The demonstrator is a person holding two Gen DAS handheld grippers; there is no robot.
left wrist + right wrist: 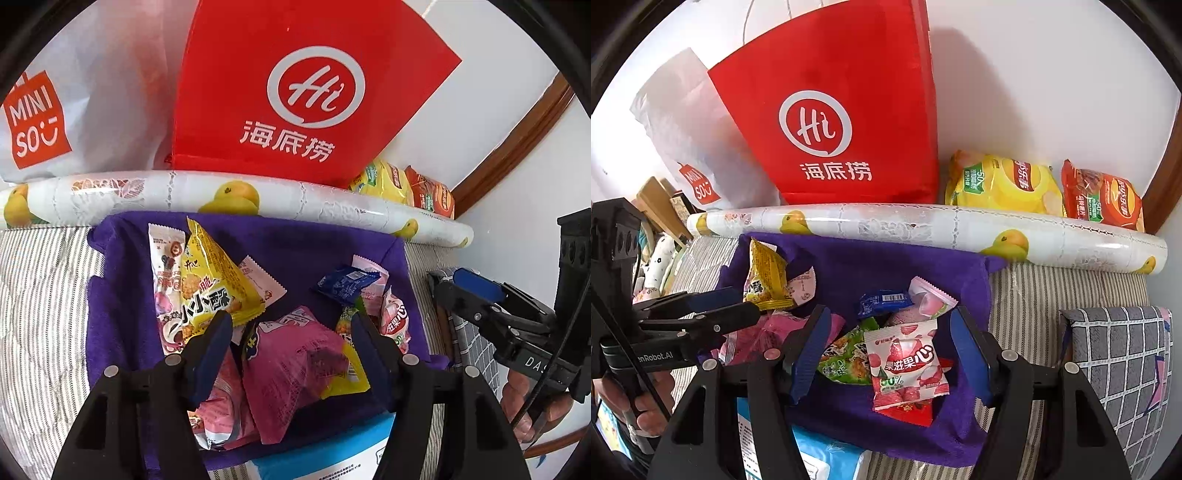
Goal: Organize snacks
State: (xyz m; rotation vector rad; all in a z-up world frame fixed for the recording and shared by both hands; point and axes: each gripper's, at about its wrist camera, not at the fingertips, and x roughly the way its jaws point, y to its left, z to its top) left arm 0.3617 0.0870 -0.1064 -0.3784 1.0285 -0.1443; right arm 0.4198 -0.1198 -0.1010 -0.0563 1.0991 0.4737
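Pink snack packet (295, 354) lies tilted between open left tool (291, 347) jaws.

You have a deep purple fabric cloth (897, 258) under the snacks, a bright red paper bag (831, 110) with white lettering far behind, and a white roll (923, 225) printed with yellow ducks between them; grey-striped bedding (40, 295) lies left.

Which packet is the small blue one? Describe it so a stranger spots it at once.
Start at the big red bag by the wall; below it lies the purple cloth strewn with snacks. Near the cloth's middle sits the dark blue packet with a white barcode, the only blue wrapper among pink, yellow and green ones.
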